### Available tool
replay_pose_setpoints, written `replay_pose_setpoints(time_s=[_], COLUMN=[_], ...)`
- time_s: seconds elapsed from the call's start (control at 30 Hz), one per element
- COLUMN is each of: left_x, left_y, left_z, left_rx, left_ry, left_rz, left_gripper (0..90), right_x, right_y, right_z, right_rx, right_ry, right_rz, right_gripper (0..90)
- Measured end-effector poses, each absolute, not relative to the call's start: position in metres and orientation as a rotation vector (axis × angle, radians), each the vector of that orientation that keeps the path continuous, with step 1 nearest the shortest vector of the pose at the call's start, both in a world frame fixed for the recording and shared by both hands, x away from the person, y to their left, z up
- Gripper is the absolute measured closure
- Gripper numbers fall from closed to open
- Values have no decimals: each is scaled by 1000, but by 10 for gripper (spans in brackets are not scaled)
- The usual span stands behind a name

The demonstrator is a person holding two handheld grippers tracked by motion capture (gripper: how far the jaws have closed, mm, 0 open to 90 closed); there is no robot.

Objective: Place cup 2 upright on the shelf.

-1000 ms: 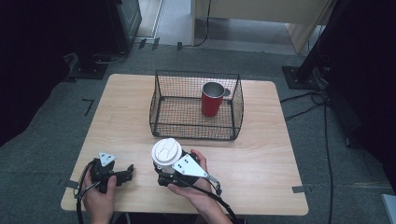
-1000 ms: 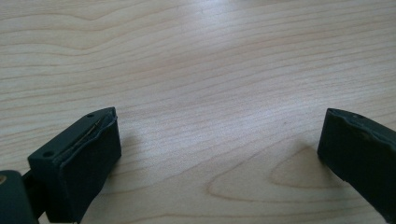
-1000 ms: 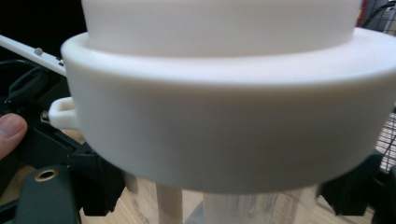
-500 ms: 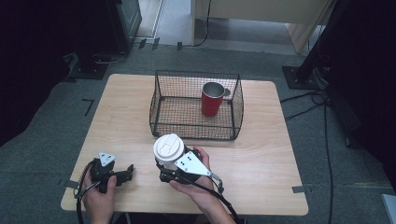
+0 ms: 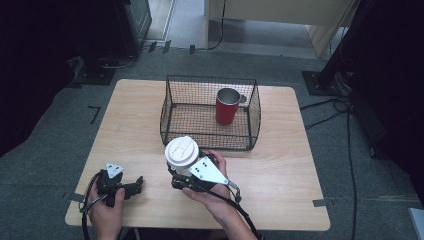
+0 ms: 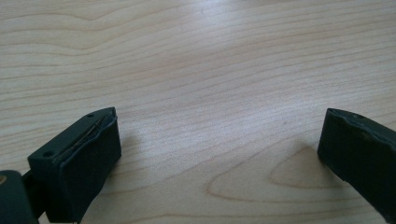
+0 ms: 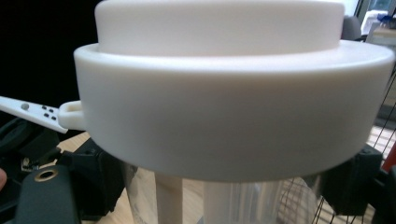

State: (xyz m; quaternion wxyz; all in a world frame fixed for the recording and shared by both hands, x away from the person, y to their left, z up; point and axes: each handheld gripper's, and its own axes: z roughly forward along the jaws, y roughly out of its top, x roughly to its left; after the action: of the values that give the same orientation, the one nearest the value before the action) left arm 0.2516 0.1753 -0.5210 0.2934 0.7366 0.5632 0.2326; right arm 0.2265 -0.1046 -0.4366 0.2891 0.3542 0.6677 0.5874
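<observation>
A clear cup with a white lid (image 5: 181, 151) is held over the table's front middle, just before the wire basket (image 5: 205, 145). My right gripper (image 5: 176, 174) is shut on the cup's body below the lid. In the right gripper view the lid (image 7: 224, 93) looms close, and the black jaws of my right gripper (image 7: 224, 198) press on the clear wall from both sides. My left gripper (image 5: 138, 185) rests on the table at the front left. Its jaws stand wide apart, and my left gripper (image 6: 219, 154) has only bare wood between them.
The black wire basket stands at the table's middle back with a red mug (image 5: 227, 107) upright inside, at its right. The wooden table (image 5: 280, 165) has free room to the right of my right hand. A cable trails from the right gripper toward the front edge.
My right gripper has carried the lidded cup slightly away from the front edge, toward the basket. The left gripper has stayed in place.
</observation>
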Motion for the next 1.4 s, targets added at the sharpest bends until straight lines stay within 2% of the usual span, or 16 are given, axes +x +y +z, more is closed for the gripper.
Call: replay_pose_setpoints(time_s=[1.4], left_x=[252], left_y=[175], left_z=[-521], left_rx=[1966], left_ry=[1502], left_rz=[618], left_gripper=[0], right_x=[259], right_y=[-112], right_z=[-386], right_rx=[898], right_ry=[1592], right_rz=[1623], right_gripper=[161])
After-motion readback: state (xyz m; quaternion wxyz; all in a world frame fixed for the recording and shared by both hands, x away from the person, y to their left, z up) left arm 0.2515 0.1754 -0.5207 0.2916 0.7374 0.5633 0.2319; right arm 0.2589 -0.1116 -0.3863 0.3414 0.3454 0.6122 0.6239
